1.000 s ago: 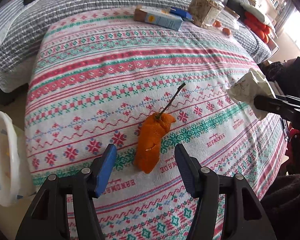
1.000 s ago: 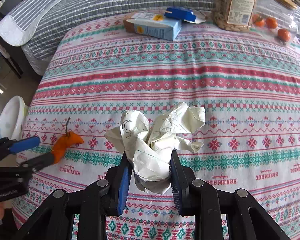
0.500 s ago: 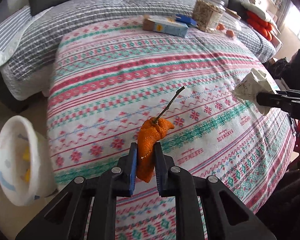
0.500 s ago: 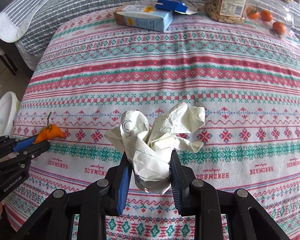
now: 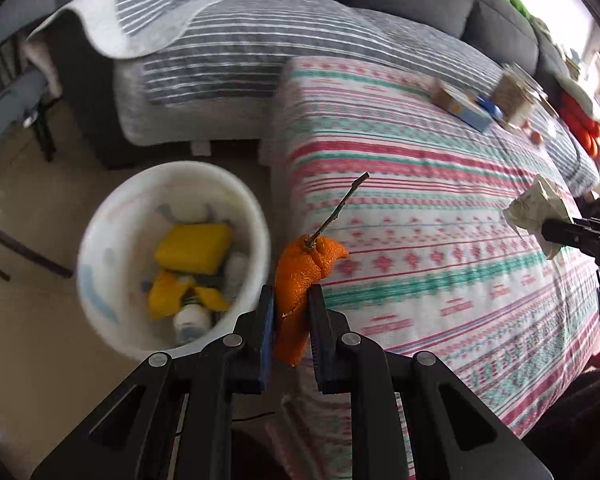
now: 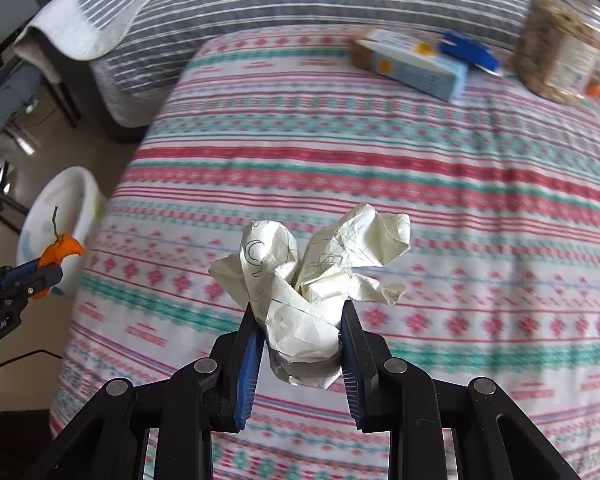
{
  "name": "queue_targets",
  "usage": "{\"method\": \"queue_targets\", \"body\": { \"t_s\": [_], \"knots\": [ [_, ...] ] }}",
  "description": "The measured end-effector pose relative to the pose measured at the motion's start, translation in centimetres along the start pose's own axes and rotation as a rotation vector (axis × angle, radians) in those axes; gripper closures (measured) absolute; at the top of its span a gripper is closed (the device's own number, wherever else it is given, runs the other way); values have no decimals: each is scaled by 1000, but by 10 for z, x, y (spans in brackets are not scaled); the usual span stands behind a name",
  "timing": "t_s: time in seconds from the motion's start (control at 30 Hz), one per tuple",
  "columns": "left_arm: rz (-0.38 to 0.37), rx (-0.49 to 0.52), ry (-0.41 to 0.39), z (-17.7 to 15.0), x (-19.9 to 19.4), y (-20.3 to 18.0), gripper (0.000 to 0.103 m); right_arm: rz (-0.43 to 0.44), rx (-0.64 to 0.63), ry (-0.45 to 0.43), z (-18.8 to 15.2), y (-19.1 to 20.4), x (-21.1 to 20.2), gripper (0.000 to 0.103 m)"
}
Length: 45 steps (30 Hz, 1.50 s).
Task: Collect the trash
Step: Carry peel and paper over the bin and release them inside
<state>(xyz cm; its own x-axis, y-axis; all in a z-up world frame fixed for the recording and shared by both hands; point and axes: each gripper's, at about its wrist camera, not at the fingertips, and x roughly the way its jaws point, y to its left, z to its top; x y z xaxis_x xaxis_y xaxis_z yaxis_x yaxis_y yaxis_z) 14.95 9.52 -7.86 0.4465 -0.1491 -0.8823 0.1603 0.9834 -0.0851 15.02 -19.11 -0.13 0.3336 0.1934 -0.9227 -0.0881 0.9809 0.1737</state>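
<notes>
Left wrist: left tongs [image 5: 291, 322] clenched on orange peel with twig stem [image 5: 305, 280], held beside white round bin [image 5: 100, 240]; releasing early likely drops it on floor.
Right wrist: right tongs [image 6: 299, 346] grasping crumpled cream paper [image 6: 312, 280] above patterned table [image 6: 380, 152].

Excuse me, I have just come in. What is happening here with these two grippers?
A person is clearing trash off the patterned blanket. The left gripper is shut on an orange peel with a stem and holds it beside the white bin on the floor, which already has trash inside. The right gripper is shut on a crumpled paper and holds it above the blanket. A carton and a jar lie at the far end.
</notes>
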Motion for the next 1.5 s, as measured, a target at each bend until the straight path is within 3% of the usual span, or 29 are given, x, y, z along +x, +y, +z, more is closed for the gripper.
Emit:
{"method": "queue_targets", "body": {
  "t_s": [0.33, 0.4, 0.47, 0.53, 0.8, 1.3, 1.4, 1.5],
  "knots": [
    [76, -145, -39, -7, 2, 74, 83, 97, -107, -9, 20, 84, 25, 70],
    [105, -145, -26, -7, 3, 82, 69, 116, -116, -12, 24, 98, 30, 70],
    [143, -142, -30, -10, 1, 87, 29, 132, -126, -16, 26, 112, 34, 70],
    [185, -152, -50, -15, -5, 94, 20, 140, -138, -18, 29, 123, 38, 70],
    [263, -191, -26, -30, -19, 123, 19, 166, -178, -9, 40, 160, 57, 70],
    [267, -286, -2, -44, -28, 155, 18, 235, -236, -10, 49, 227, 99, 68],
    [264, -292, -4, -44, -30, 157, 18, 286, -214, -23, 52, 230, 105, 62],
    [270, -292, -10, -43, -32, 156, 18, 349, -167, -19, 54, 227, 110, 40]
  ]
}}
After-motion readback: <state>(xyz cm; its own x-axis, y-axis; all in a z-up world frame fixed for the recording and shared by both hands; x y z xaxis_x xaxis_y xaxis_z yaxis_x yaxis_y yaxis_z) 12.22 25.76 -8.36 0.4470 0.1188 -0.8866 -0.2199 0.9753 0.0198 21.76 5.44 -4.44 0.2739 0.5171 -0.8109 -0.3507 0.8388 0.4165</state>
